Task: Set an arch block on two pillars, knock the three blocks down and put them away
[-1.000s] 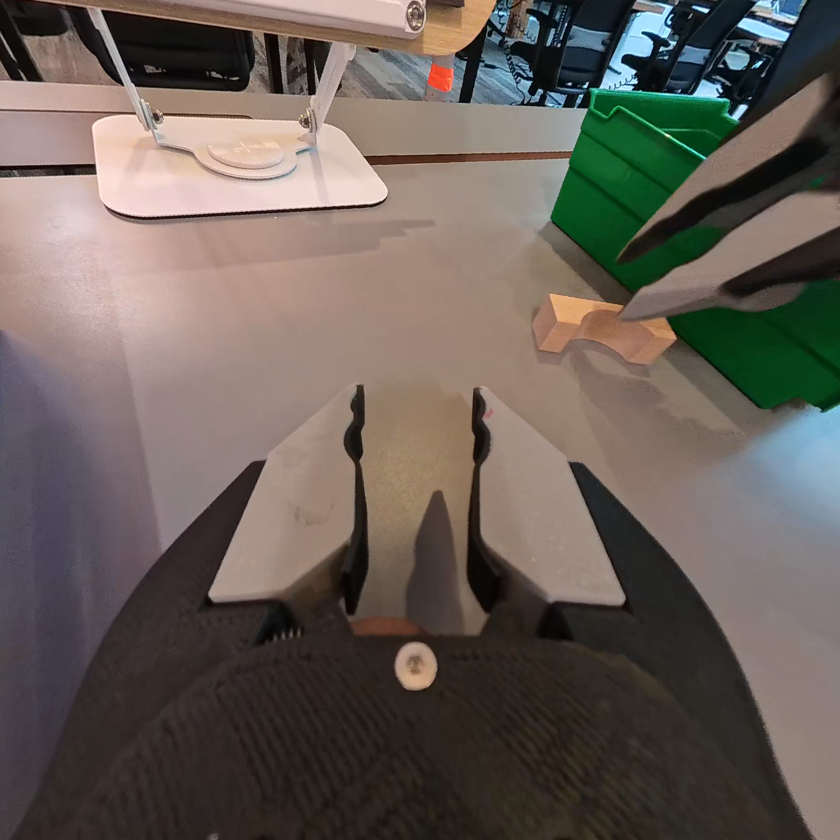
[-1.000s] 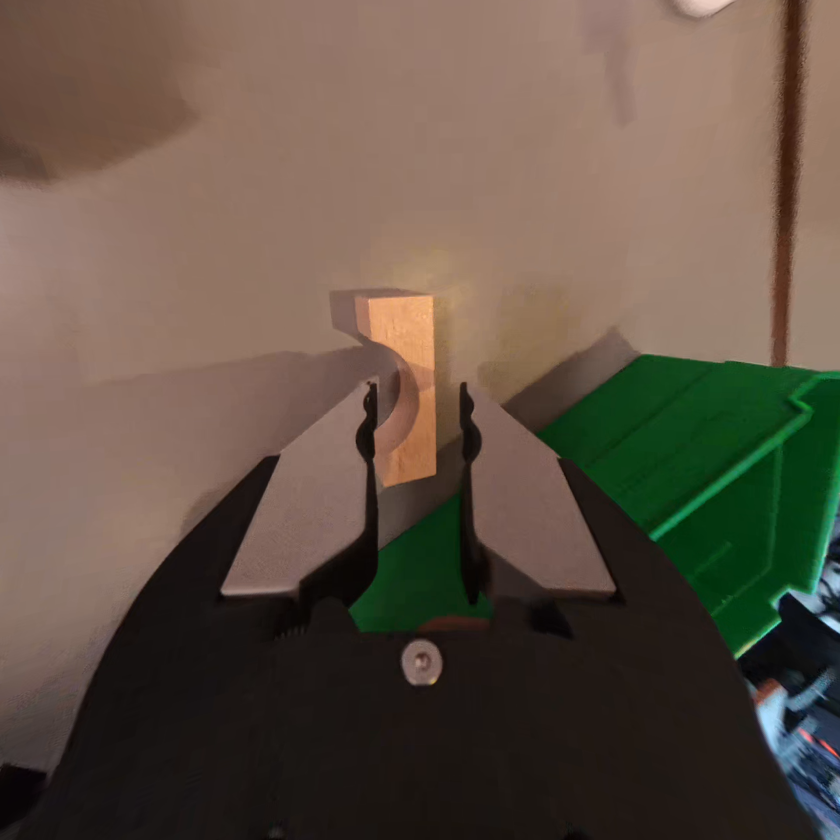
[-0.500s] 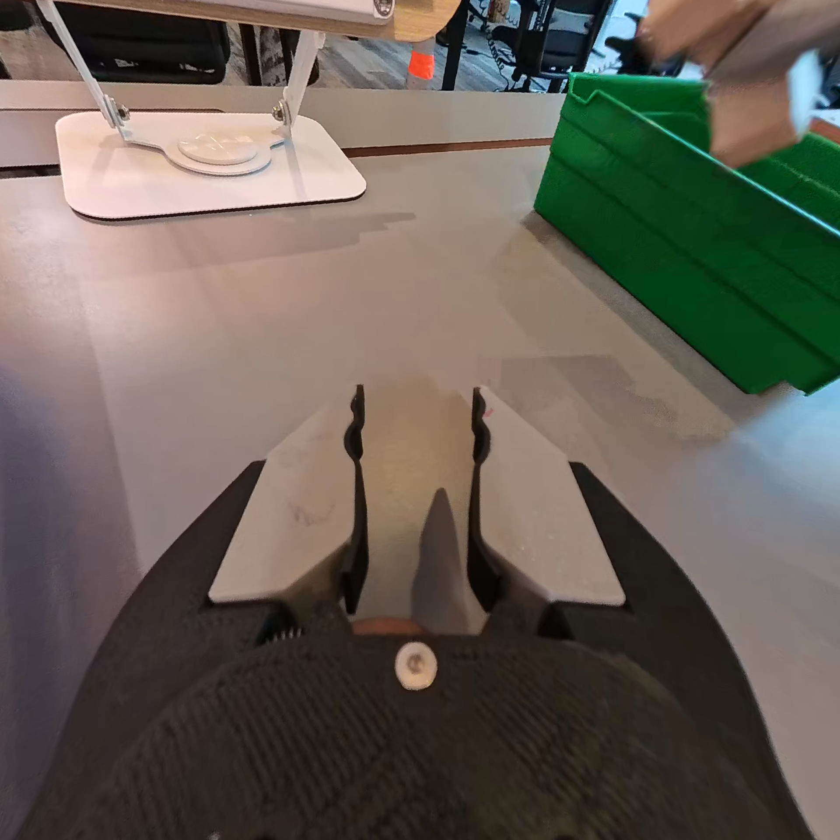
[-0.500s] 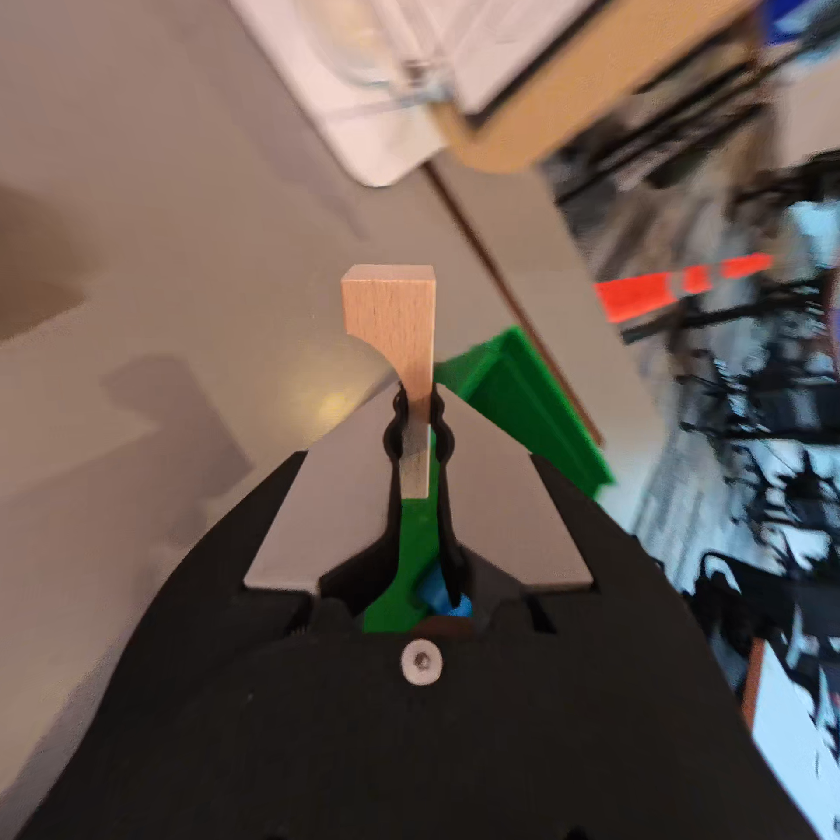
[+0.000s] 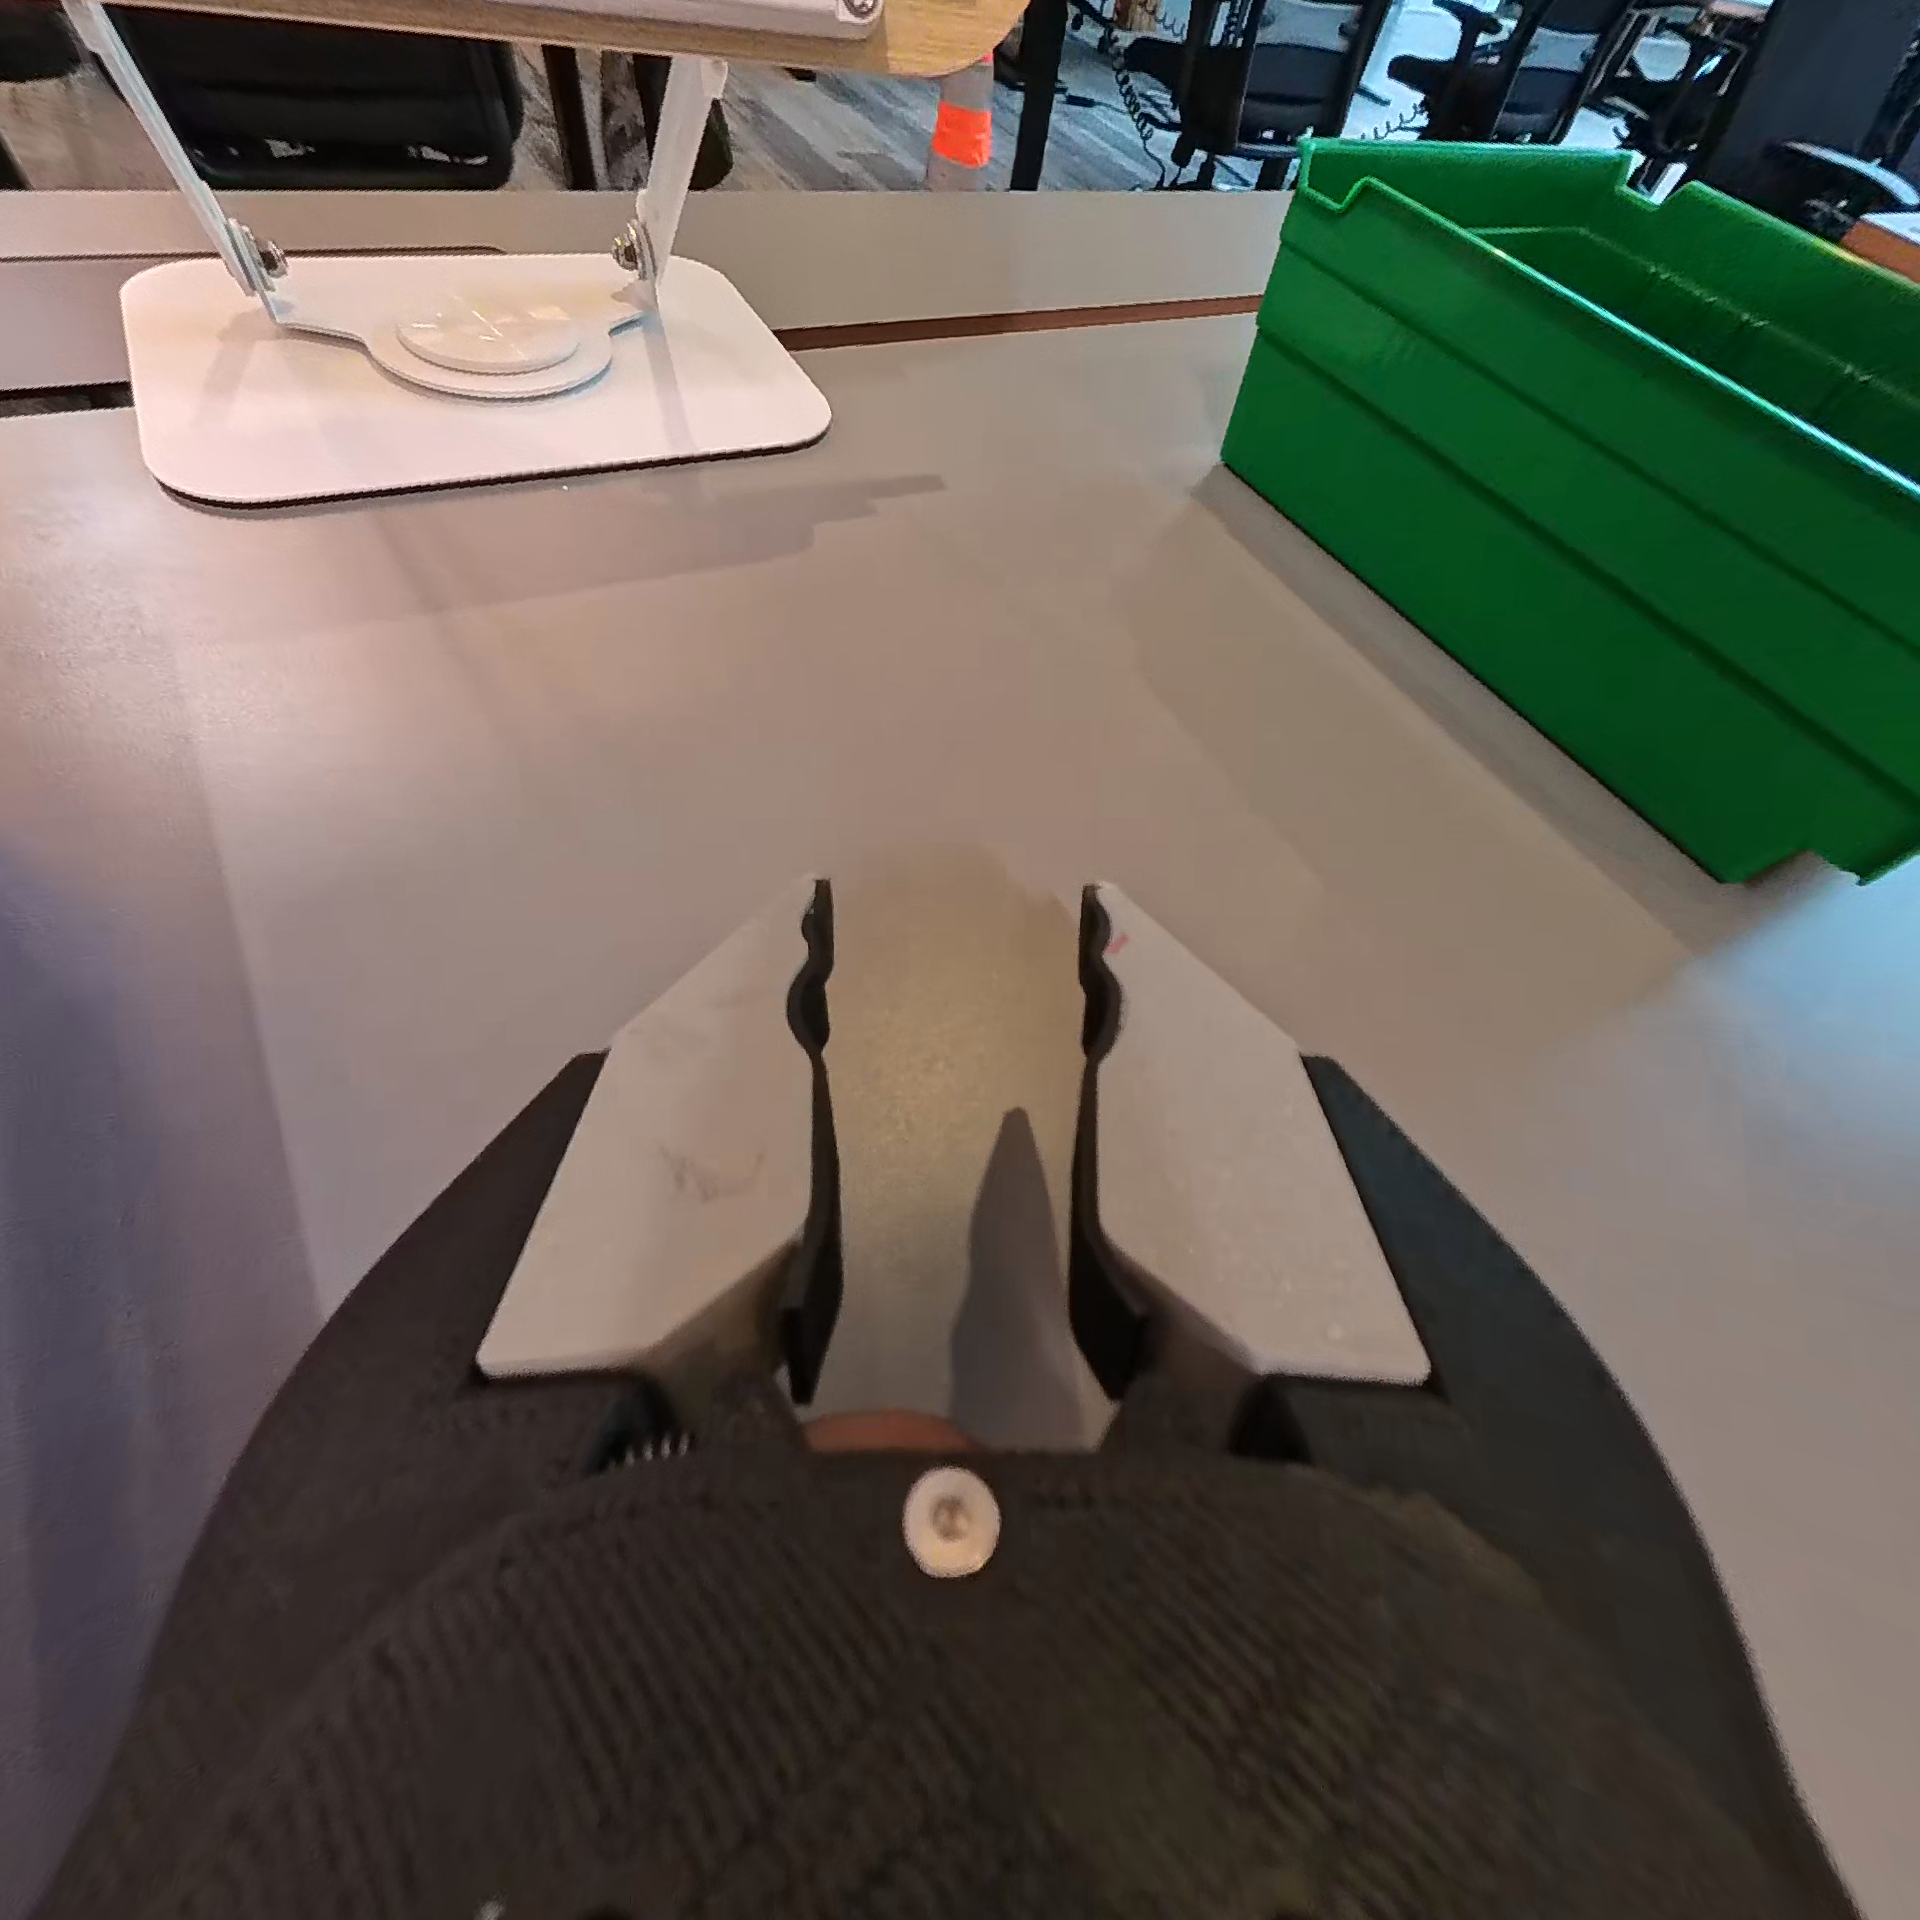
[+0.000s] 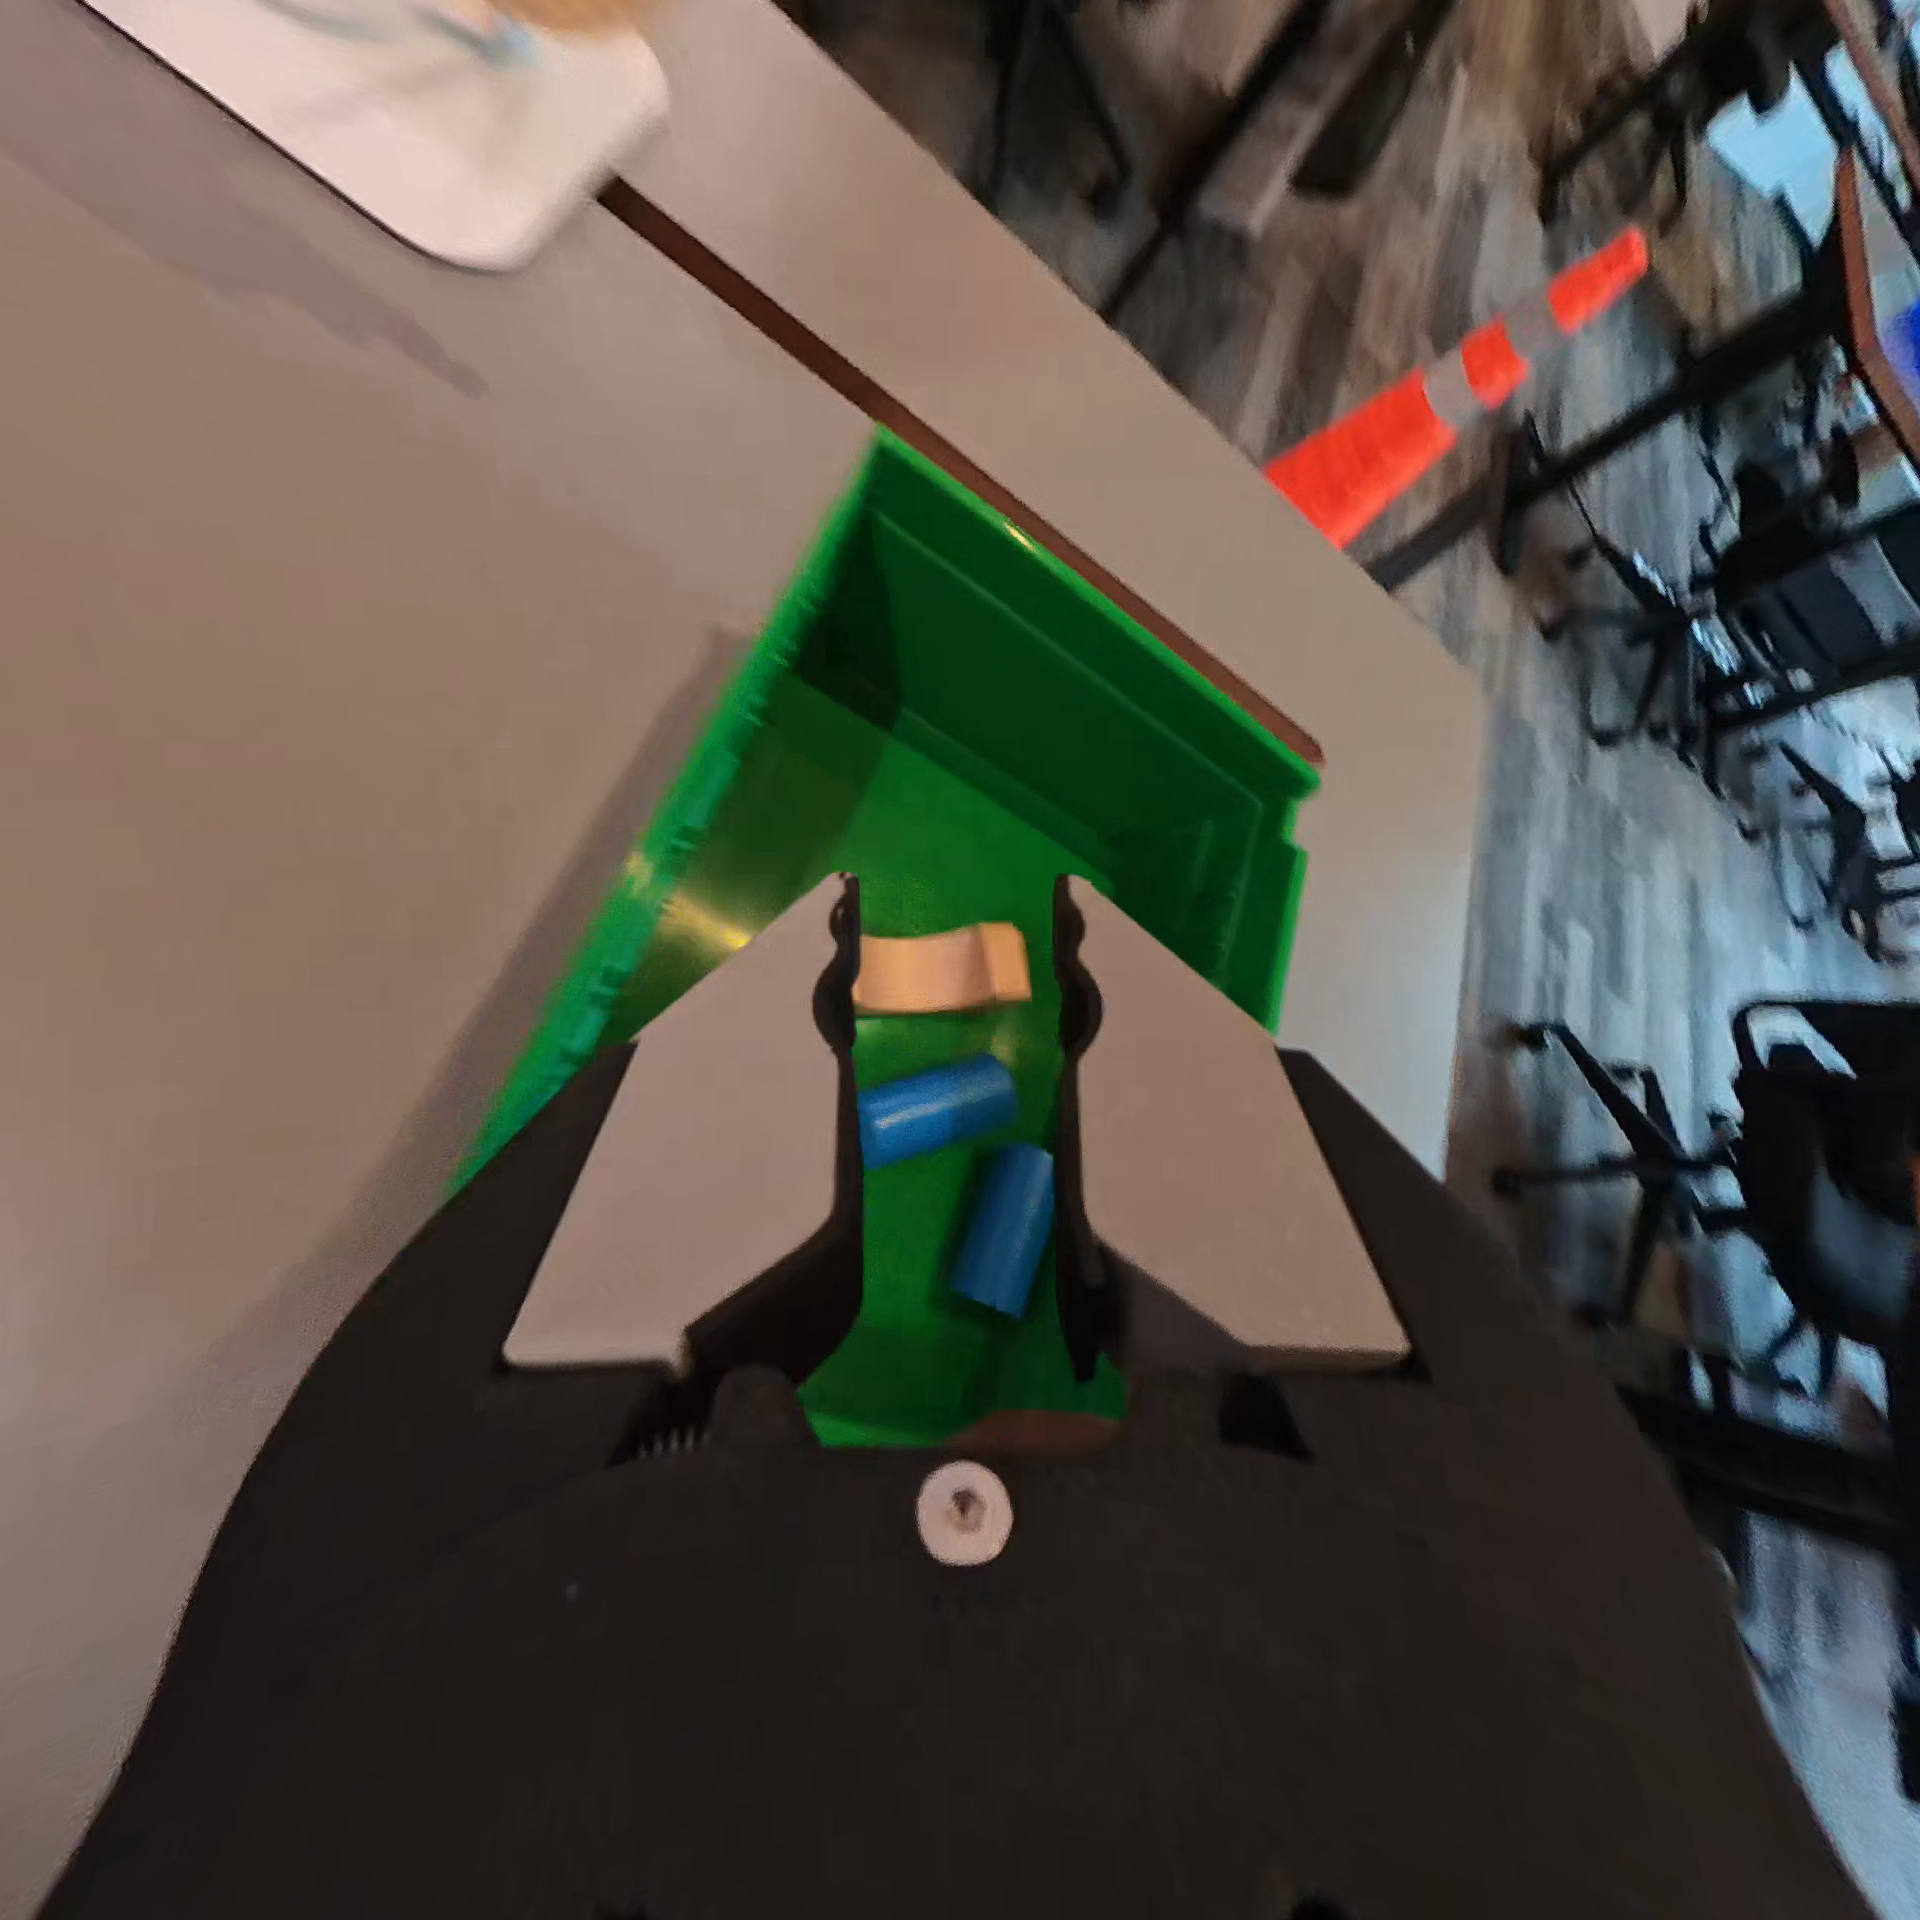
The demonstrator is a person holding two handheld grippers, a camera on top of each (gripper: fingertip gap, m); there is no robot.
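In the right wrist view my right gripper (image 6: 954, 894) is open and empty above the green bin (image 6: 727, 748). Inside the bin lie the wooden arch block (image 6: 940, 971) and two blue cylinder pillars (image 6: 935, 1112) (image 6: 1003, 1231), seen between the fingers. In the left wrist view my left gripper (image 5: 951, 899) is open and empty, low over the bare grey table (image 5: 623, 727). The green bin (image 5: 1558, 540) stands to its right; its inside is hidden from this view.
A white stand base (image 5: 468, 384) sits on the table at the back left, also in the right wrist view (image 6: 416, 125). An orange cone (image 6: 1455, 384) and office chairs stand on the floor beyond the table edge. My right fingertips sit around 30 centimetres from my left ones.
My right gripper lifted the arch block off the table, carried it over the green bin, opened and let it go. The block now lies in the bin. The left gripper barely moved.
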